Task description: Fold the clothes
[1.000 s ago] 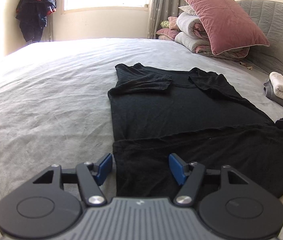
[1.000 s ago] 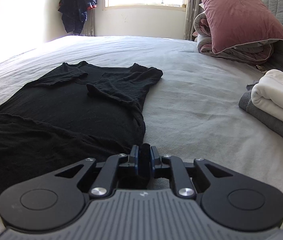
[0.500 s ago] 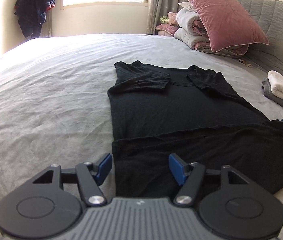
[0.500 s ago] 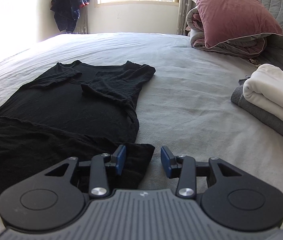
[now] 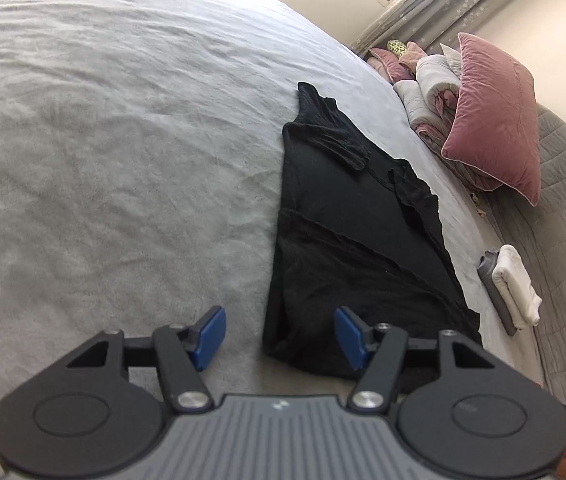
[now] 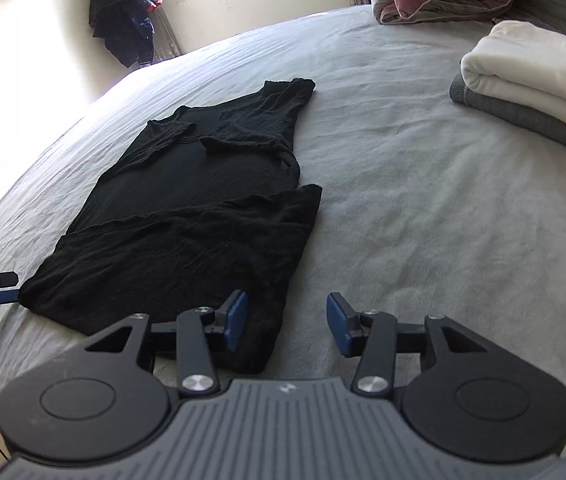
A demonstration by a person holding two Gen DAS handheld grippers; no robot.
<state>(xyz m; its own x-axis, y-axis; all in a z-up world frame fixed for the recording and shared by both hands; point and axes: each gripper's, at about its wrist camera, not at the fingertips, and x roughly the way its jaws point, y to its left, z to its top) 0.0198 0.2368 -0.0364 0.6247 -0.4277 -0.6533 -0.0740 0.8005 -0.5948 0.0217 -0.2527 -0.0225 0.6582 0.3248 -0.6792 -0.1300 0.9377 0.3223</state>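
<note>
A black T-shirt [image 5: 347, 248] [image 6: 203, 216] lies flat on the grey bed, sleeves folded inward and its bottom part folded up over the body. My left gripper [image 5: 279, 338] is open above the shirt's near left corner, nothing between its blue pads. My right gripper [image 6: 287, 322] is open too, raised above the shirt's near right corner, holding nothing. The left gripper's fingertips [image 6: 1, 296] show at the far left edge of the right wrist view, beside the shirt's other corner.
A folded white garment [image 6: 539, 72] on a folded grey one [image 6: 523, 120] sits to the right on the bed [image 5: 103, 160]. Pink pillow [image 5: 495, 120] and rolled quilts stand at the headboard. A dark jacket [image 6: 125, 8] hangs in the far corner by the window.
The right gripper opened and let go of the shirt's folded edge, then lifted away. The left gripper stayed open and tilted, rising over the shirt's left corner.
</note>
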